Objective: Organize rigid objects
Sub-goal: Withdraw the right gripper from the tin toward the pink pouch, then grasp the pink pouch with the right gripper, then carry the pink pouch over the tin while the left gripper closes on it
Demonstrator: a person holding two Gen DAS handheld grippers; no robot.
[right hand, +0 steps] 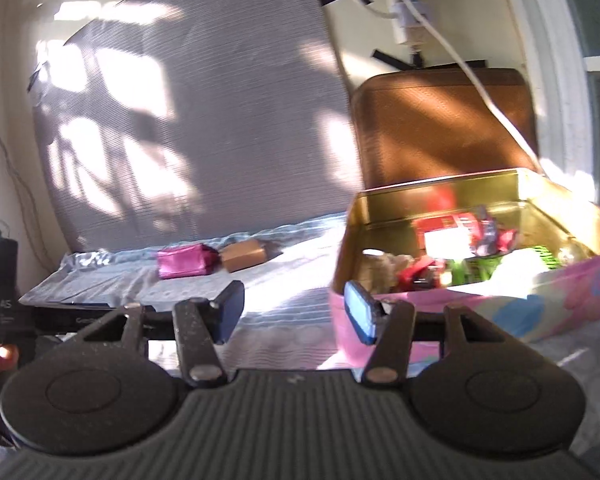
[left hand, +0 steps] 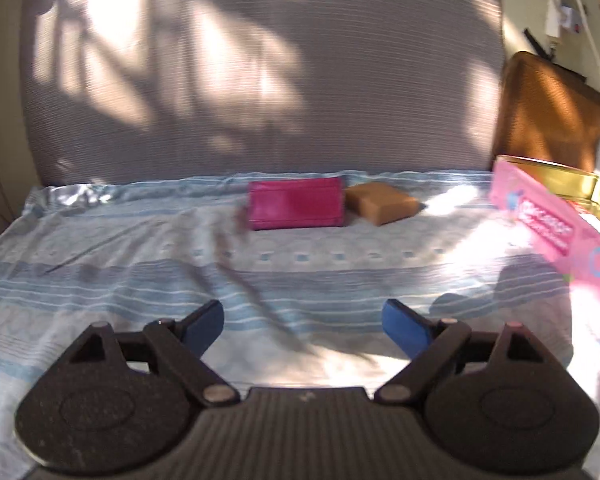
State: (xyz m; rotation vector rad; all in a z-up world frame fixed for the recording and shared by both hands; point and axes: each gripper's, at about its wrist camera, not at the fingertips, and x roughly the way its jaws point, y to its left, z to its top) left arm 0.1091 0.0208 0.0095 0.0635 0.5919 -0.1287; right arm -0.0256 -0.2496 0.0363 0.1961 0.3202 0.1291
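Judging by the scene, the sorting is partly done: the pink tin box with a gold interior [right hand: 512, 312] already holds red packets, green items and other small things, while a magenta rectangular wallet [left hand: 296, 204] and a tan cardboard box [left hand: 382, 203] lie touching on the striped blue bedsheet [left hand: 100, 280]. Left gripper [left hand: 303, 322] and right gripper [right hand: 294, 312] are both spread, empty.

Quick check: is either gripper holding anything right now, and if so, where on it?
Nothing is held. The left gripper stands open over bare sheet, and the right gripper is open too, with nothing between its pads; its right pad is in front of the pink tin.
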